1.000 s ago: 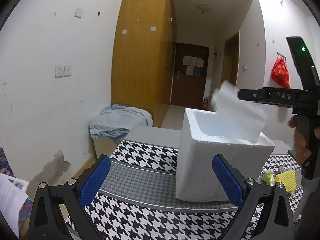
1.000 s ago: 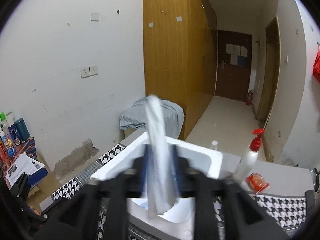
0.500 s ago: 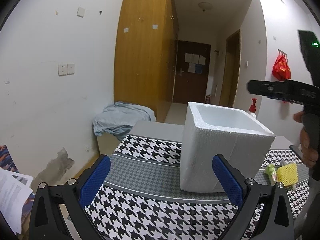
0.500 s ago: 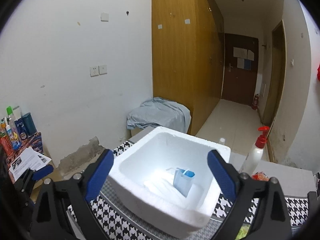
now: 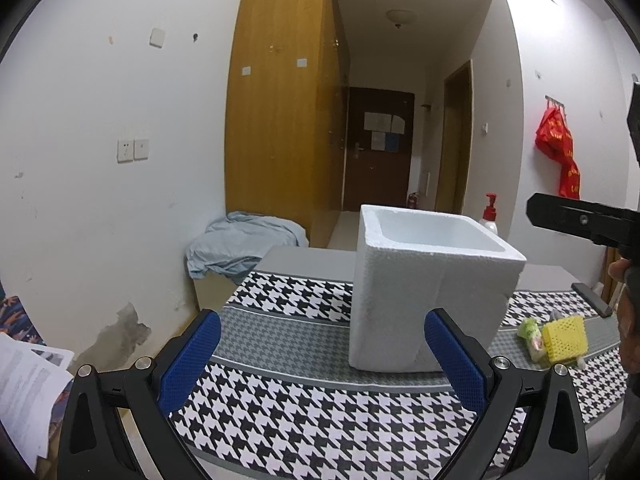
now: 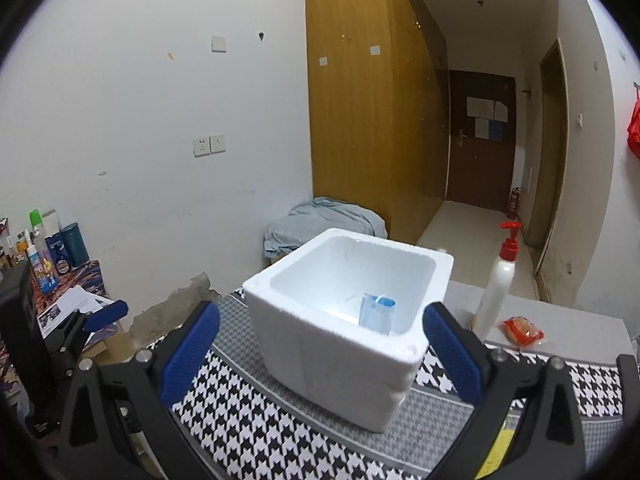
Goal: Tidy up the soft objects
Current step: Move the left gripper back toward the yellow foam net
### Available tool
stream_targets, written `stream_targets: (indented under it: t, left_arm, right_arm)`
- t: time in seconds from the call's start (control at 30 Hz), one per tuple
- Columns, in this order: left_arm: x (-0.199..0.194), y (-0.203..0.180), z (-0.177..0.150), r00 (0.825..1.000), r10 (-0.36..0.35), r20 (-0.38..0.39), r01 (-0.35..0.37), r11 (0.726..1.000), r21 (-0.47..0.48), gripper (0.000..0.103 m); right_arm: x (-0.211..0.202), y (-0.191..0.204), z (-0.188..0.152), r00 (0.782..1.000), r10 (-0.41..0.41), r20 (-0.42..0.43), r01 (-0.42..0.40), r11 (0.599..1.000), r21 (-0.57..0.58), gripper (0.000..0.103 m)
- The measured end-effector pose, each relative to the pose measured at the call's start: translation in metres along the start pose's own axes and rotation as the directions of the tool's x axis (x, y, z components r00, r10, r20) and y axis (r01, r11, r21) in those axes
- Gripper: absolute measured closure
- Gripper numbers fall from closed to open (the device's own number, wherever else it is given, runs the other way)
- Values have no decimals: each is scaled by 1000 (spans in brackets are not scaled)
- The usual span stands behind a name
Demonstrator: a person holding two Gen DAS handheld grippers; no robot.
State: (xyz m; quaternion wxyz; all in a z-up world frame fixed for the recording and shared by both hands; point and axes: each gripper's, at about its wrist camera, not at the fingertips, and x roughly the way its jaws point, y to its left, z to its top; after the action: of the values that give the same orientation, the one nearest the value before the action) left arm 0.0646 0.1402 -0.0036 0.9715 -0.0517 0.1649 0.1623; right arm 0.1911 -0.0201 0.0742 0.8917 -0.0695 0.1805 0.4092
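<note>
A white foam box (image 5: 432, 280) stands on the houndstooth cloth (image 5: 304, 420); it also shows in the right wrist view (image 6: 344, 340). A blue and white packet (image 6: 376, 314) stands inside it. A yellow mesh sponge (image 5: 564, 338) and a green wrapped item (image 5: 530, 330) lie right of the box. My left gripper (image 5: 322, 354) is open and empty, low in front of the box. My right gripper (image 6: 320, 354) is open and empty, above and in front of the box; part of it (image 5: 580, 224) shows at the right of the left wrist view.
A white pump bottle with a red top (image 6: 500, 284) and a red packet (image 6: 522, 332) sit behind the box. A blue-grey cloth pile (image 5: 244, 244) lies on a low block at the far left. Papers and bottles (image 6: 44, 256) crowd a stand on the left.
My right gripper opened and let the white packet fall into the foam box, then drew back and up. My left gripper stayed open and shifted slightly.
</note>
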Motion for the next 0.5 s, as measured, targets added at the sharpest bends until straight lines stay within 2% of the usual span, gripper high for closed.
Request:
stream_targets:
  t: [0.23,0.5]
  left_arm:
    - [-12,-7,-8,1000,1,16,-1,1000,-5,1]
    - [-17,-15,-17,1000,-19,16,19,1000,-19,1]
  right_arm:
    - [-25,14,-22,999,8,42,-6,999,-47,0]
    - [-31,9,-51,1000,15,2,-15,1000,-7,0]
